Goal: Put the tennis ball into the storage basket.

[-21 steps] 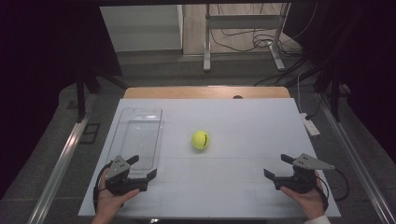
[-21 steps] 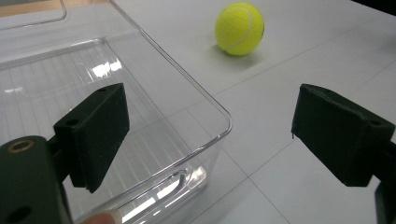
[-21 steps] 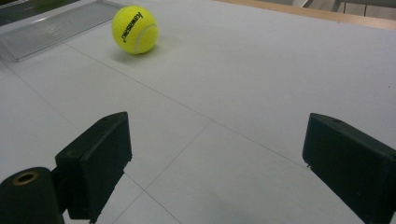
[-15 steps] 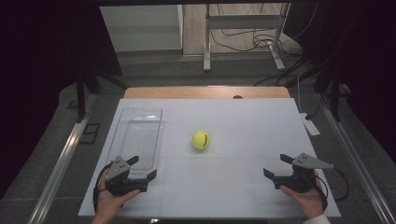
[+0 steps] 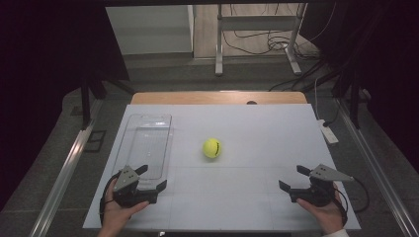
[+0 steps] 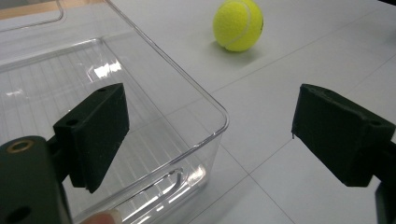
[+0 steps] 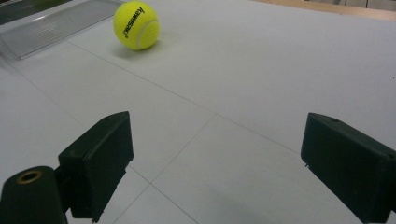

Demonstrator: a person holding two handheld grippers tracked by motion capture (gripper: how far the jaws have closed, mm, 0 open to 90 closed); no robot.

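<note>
- A yellow tennis ball (image 5: 211,147) rests at the centre of the high view on the white table (image 5: 257,197), just right of a clear plastic bin (image 5: 147,143).
- The left gripper (image 5: 151,178), lower left, stands with jaws wide apart and empty at the bin's near corner.
- The right gripper (image 5: 292,177), lower right, gapes equally wide, gripping nothing, well apart from the ball.

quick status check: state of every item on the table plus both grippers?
tennis ball: resting on the table, mid-table, untouched, apart from the bin.
clear plastic bin: upright, open-topped, empty, at the table's left.
left gripper: jaws open, nothing between the pads, at the bin's near end.
right gripper: jaws open, holding nothing, low over the near right of the table.
table: white top, flat.
</note>
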